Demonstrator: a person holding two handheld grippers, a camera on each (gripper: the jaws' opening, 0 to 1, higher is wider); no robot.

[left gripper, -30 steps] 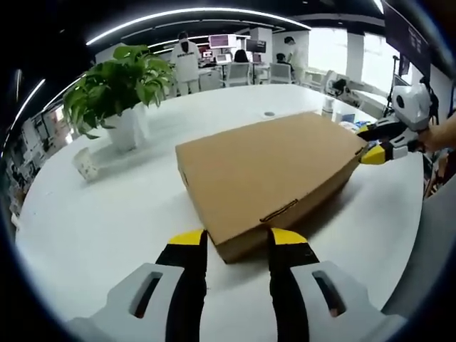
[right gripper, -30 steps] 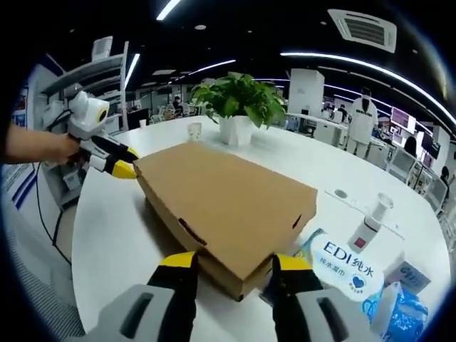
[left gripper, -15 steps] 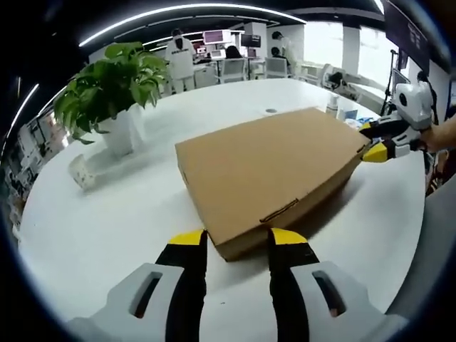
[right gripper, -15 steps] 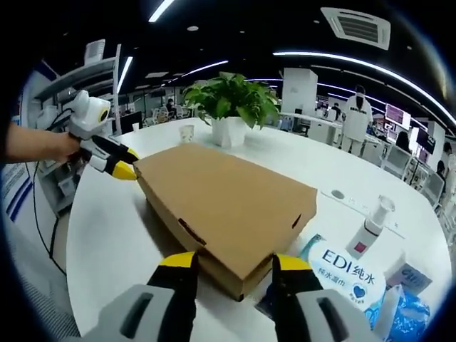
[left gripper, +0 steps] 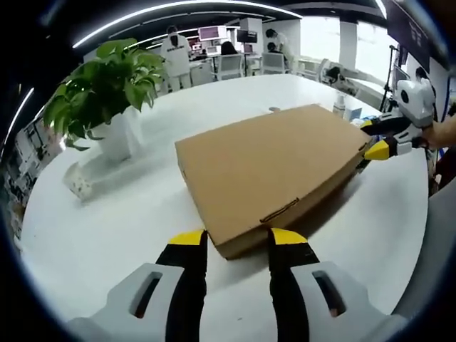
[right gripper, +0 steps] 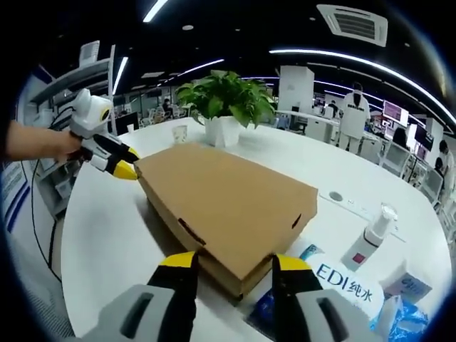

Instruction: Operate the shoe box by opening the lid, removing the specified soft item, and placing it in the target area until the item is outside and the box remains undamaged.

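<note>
In the left gripper view, the left gripper [left gripper: 237,239] straddles a corner of the closed shoe box [left gripper: 271,167] on the white table [left gripper: 107,221], jaws apart. In the right gripper view, the right gripper [right gripper: 236,262] brackets the opposite corner likewise, unclenched, near a water pack [right gripper: 349,281].

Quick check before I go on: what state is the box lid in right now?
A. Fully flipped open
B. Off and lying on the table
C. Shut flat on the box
C: the lid lies flat and shut on the box, with both tongs at opposite corners.
</note>
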